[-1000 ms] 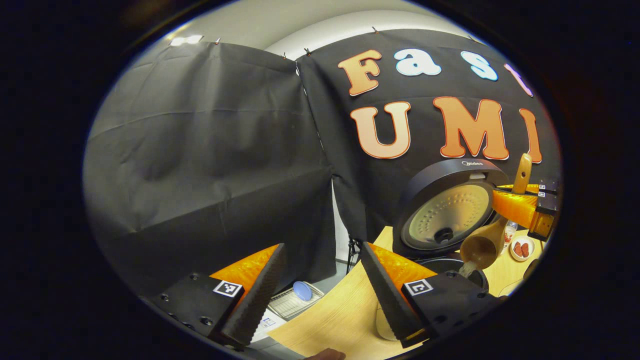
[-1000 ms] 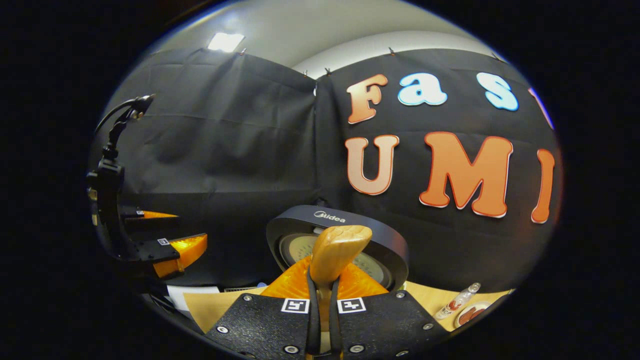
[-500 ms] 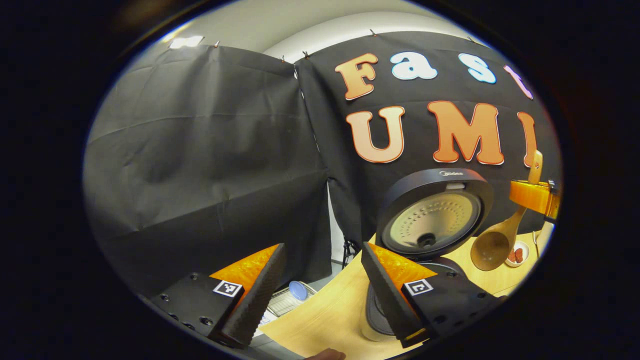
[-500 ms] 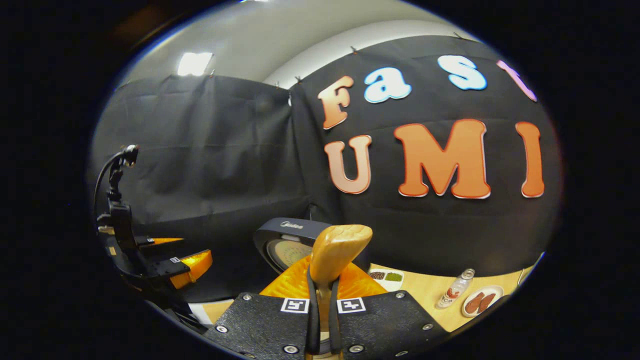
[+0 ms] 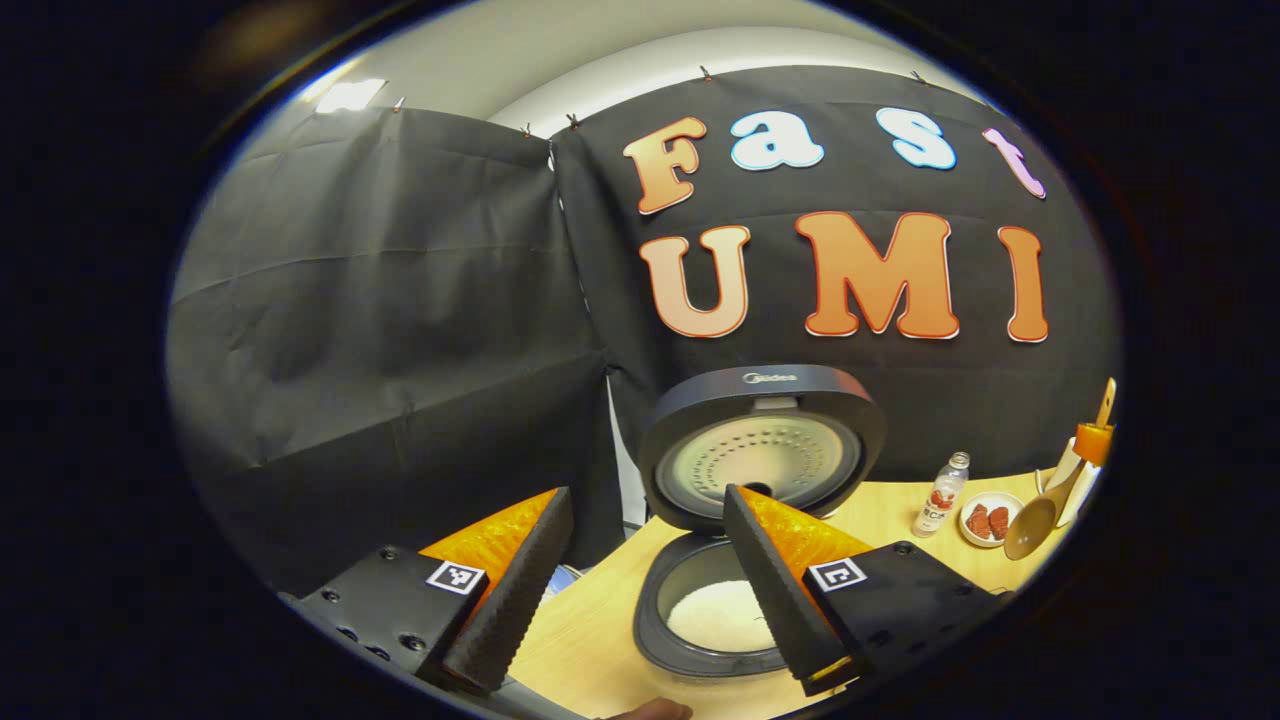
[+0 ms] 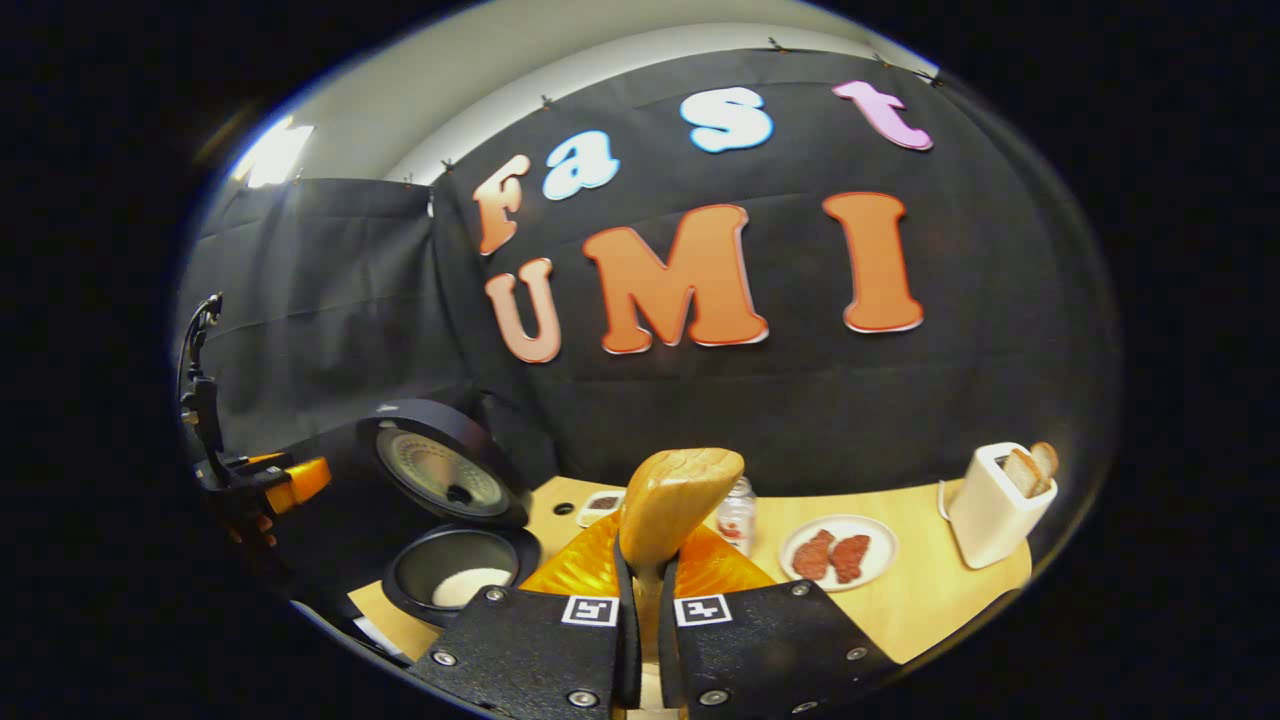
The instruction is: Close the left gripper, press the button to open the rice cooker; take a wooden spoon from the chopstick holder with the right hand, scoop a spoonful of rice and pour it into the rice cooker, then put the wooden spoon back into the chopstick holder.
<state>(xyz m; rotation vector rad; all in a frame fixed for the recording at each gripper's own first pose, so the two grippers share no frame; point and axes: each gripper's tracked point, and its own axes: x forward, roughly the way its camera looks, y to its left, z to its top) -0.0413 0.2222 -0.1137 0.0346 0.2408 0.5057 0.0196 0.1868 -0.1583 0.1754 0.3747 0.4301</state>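
Observation:
The black rice cooker stands open, lid upright, with white rice in its pot. My left gripper is open just in front of the pot, holding nothing. Far to the right, my right gripper holds the wooden spoon with its bowl hanging down above the table. In the right gripper view, my right gripper is shut on the spoon's handle. There the open cooker is at the left and the left gripper beyond it.
On the wooden table are a plate of red pieces, a small bottle, a little dish and a white toaster with bread. The bottle and plate stand between the cooker and the spoon.
The right gripper has carried the spoon from over the cooker's pot off to the right, away from it. The left gripper stays open; its view has swung onto the pot.

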